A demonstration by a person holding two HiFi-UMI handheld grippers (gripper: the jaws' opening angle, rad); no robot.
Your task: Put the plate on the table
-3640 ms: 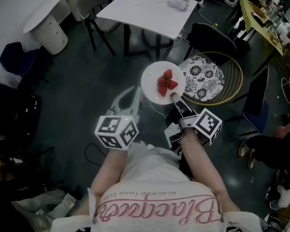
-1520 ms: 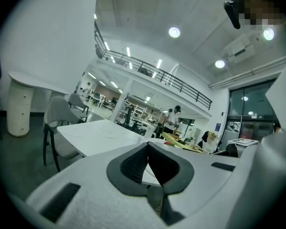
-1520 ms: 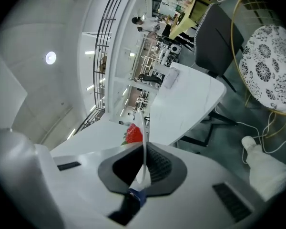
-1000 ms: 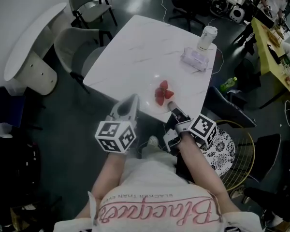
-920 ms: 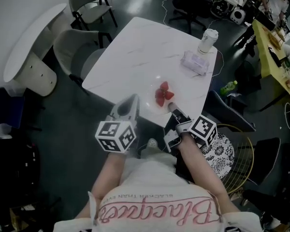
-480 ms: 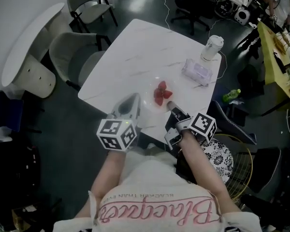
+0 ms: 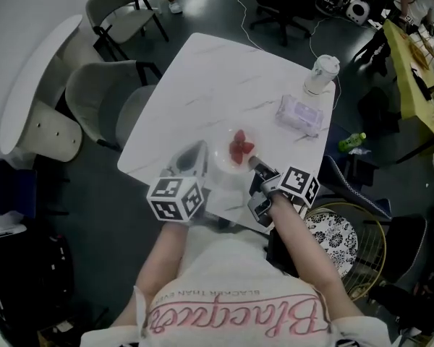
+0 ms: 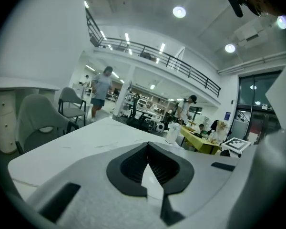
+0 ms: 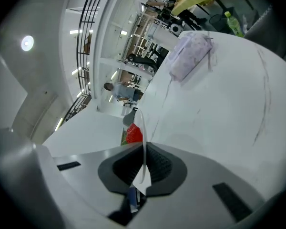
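Note:
A white plate (image 7: pixel 230 157) with red strawberries (image 7: pixel 239 147) hangs over the near part of the white marble table (image 7: pixel 202 85); I cannot tell whether it touches the top. My right gripper (image 7: pixel 254 163) is shut on the plate's near rim. In the right gripper view the thin rim (image 9: pixel 141 128) runs edge-on between the pads of the right gripper (image 9: pixel 144 149), with a strawberry (image 9: pixel 133 133) behind it. My left gripper (image 7: pixel 199 149) hovers just left of the plate, shut, with nothing in it. In its own view the left gripper (image 8: pixel 148 149) points across the table (image 8: pixel 100 135).
A lidded cup (image 7: pixel 320 74) and a wipes packet (image 7: pixel 300 114) sit at the table's far right. Two grey chairs (image 7: pixel 101 100) stand to the left. A green bottle (image 7: pixel 354 142) and a wicker chair with a patterned cushion (image 7: pixel 340 241) are to the right.
The person has walked up to the table. The plate, still in the right gripper, has gone from over the floor to over the table's near part. The left gripper stays beside it.

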